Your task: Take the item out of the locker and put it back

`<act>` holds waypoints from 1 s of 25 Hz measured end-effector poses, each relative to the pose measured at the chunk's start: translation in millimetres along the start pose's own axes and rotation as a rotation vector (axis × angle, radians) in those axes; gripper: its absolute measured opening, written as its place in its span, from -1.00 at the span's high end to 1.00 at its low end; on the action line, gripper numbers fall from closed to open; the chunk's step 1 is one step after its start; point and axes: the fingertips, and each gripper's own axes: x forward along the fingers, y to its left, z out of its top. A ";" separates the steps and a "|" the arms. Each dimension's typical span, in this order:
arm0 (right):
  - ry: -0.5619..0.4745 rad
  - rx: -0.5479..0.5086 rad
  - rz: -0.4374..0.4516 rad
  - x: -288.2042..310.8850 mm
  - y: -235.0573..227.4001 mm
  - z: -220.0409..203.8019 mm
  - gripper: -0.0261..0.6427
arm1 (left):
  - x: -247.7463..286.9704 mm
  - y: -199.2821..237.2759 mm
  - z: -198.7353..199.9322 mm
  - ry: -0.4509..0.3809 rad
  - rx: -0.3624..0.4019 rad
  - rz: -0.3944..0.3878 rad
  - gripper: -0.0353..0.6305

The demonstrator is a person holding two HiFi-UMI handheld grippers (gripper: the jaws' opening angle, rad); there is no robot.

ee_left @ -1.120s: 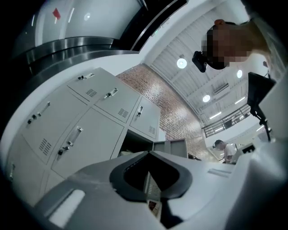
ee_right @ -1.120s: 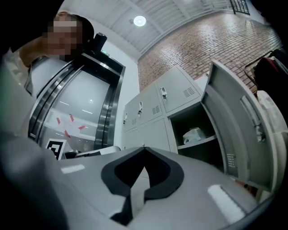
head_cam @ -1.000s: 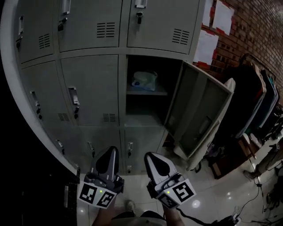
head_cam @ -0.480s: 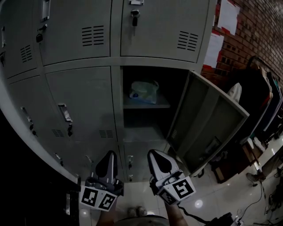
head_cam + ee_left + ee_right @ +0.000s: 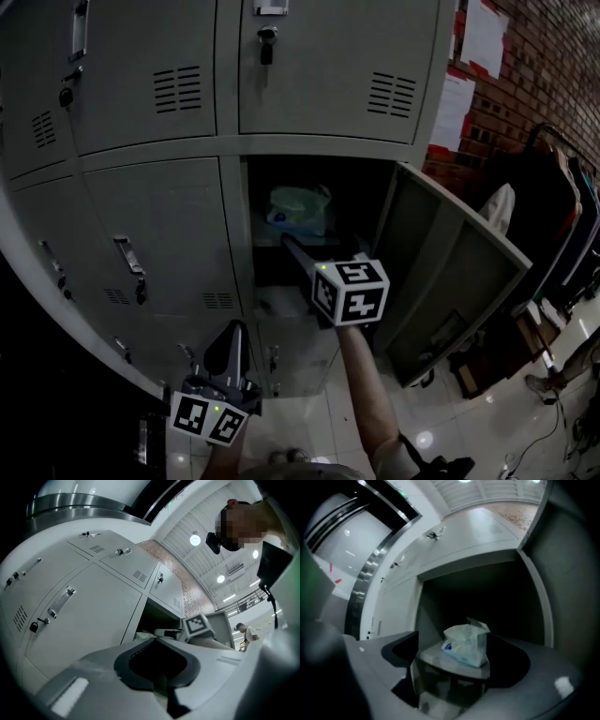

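A pale plastic tissue pack (image 5: pixel 298 210) lies on the shelf (image 5: pixel 454 663) inside the open locker compartment (image 5: pixel 375 183). In the right gripper view the pack (image 5: pixel 467 643) sits straight ahead, framed by the two jaws. My right gripper (image 5: pixel 289 246) is raised to the mouth of that compartment, just below and in front of the pack. Its jaws are opening and the pads touch nothing. My left gripper (image 5: pixel 228 345) hangs low at the bottom left, its jaws together and empty; the left gripper view shows the same (image 5: pixel 159 667).
The locker door (image 5: pixel 450 281) swings out to the right of my right arm. Closed grey locker doors (image 5: pixel 159 234) fill the left and top. A brick wall with papers (image 5: pixel 469 56) and hanging clothes (image 5: pixel 553 206) stand at the right above a tiled floor (image 5: pixel 487 412).
My right gripper has risen from the bottom of the view up to the open compartment, and its jaws have parted. The left gripper has stayed low.
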 end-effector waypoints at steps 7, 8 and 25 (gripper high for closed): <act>0.168 -0.007 -0.053 60.2 -43.8 -2.0 -0.41 | -2.7 19.1 10.0 -0.024 0.018 0.048 0.88; 0.178 -0.004 -0.055 62.4 -45.4 -6.3 -0.41 | -3.2 22.8 11.7 -0.028 0.020 0.056 0.88; 0.099 -0.081 -0.072 41.2 -47.0 -1.0 0.90 | -2.1 28.6 5.7 -0.019 -0.003 0.076 0.88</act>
